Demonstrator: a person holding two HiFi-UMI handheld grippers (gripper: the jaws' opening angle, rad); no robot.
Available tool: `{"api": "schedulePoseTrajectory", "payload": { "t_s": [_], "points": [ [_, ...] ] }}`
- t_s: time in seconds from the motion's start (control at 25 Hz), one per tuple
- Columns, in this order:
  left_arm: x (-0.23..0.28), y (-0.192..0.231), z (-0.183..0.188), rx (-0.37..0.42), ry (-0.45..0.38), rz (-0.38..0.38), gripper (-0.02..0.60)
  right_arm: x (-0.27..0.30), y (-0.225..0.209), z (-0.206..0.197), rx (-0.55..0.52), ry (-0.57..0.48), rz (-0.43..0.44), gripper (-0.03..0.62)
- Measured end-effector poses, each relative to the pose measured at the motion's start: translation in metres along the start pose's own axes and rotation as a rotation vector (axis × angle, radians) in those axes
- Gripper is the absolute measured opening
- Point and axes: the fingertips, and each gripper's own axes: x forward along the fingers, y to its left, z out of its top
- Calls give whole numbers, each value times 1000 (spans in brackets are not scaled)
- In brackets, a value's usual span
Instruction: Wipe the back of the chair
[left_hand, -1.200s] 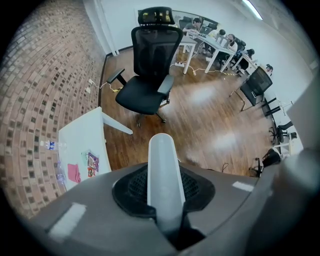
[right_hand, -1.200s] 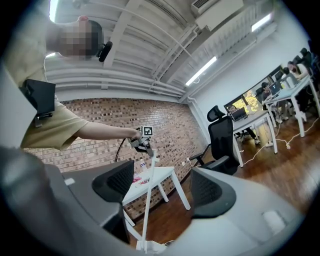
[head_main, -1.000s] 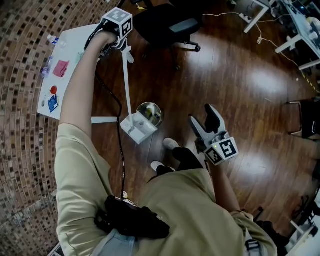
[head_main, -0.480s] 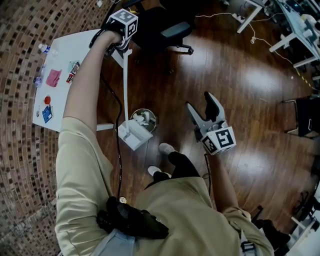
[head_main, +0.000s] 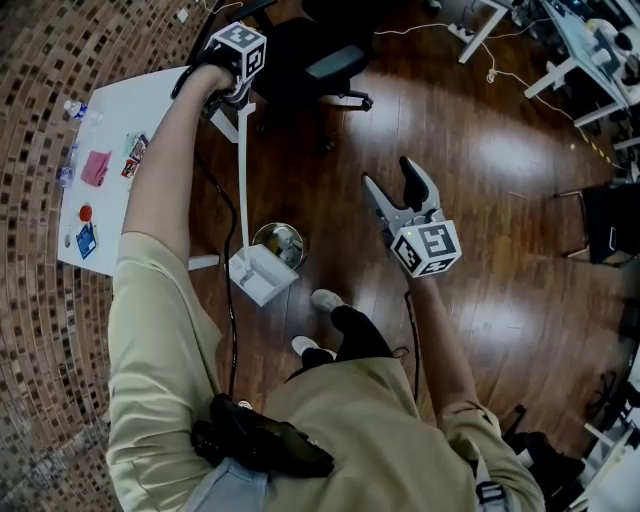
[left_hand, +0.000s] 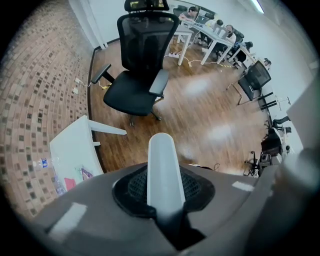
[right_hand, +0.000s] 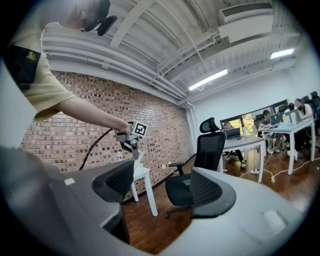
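Clamping a white strip (left_hand: 162, 160) between left gripper (left_hand: 164, 190) jaws, right gripper (right_hand: 162, 186) jaws apart, empty.

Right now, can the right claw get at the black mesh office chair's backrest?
Probably yes, after a step closer: the right claw, open and empty, points at the black mesh office chair across wooden floor, with nothing standing between them.

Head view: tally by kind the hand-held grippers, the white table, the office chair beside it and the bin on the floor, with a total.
Hand-held grippers: 2, the left hand-held gripper and the right hand-held gripper
White table: 1
Black office chair: 1
Round bin: 1
Total: 5
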Motion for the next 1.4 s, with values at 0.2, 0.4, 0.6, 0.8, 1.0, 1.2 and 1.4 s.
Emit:
{"api": "schedulePoseTrajectory", "payload": {
  "t_s": [0.2,0.4,0.6,0.8,1.0,1.2,1.4],
  "points": [
    [-3,-6,-6,10,-10,-4,67,12,-2,8,-6,-8,3,342],
    [-9,-4,-20,22,-38,-9,67,10,3,15,-12,-21,4,342],
    [-17,-5,-40,28,-65,-10,67,7,13,21,-12,-26,6,342],
    [-25,-11,-62,38,-96,-11,67,2,29,25,-17,-35,26,342],
    [-34,-6,-92,19,-132,-11,67,5,51,27,-21,-37,67,342],
    [-42,-20,-123,39,-182,1,67,2,67,28,20,-63,66,342],
    [-53,-27,-169,61,-247,14,68,2,103,22,40,-58,146,342]
  ]
}}
